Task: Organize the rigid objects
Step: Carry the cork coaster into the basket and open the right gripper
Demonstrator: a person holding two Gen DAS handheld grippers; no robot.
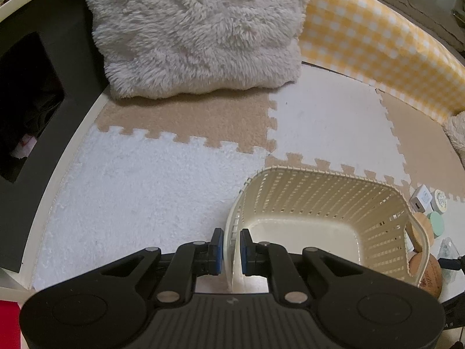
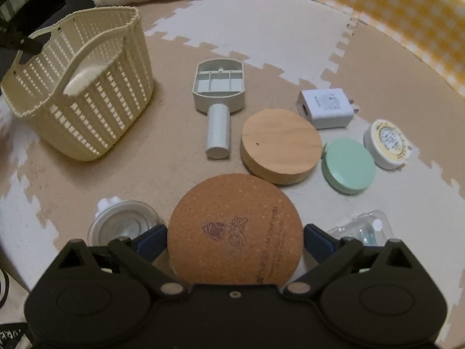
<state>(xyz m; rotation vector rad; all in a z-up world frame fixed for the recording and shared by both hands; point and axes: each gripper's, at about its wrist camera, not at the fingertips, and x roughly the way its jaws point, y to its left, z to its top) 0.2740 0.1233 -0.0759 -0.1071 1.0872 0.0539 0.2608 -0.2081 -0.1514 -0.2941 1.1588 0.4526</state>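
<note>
My left gripper (image 1: 231, 241) is shut on the near wall of the cream lattice basket (image 1: 319, 174), one finger inside and one outside. The basket (image 2: 87, 101) stands on the mat at the left in the right wrist view, and nothing shows inside it. My right gripper (image 2: 235, 229) points steeply down with its jaws wide. A round cork coaster (image 2: 232, 203) lies flat between them, and the blue pads (image 2: 157, 238) stand close beside its rim. Beyond it lie a wooden disc (image 2: 280, 148), a grey handled tray (image 2: 218, 87), a white charger (image 2: 325, 107), a mint round case (image 2: 347, 165) and a white jar (image 2: 385, 142).
A clear plastic cap (image 2: 122, 224) lies left of the coaster and a clear packet (image 2: 363, 226) right of it. A fluffy cushion (image 1: 197, 29) and a yellow checked pad (image 1: 377, 43) border the puzzle mat (image 1: 145, 189). A black cabinet (image 1: 35, 101) stands at the left.
</note>
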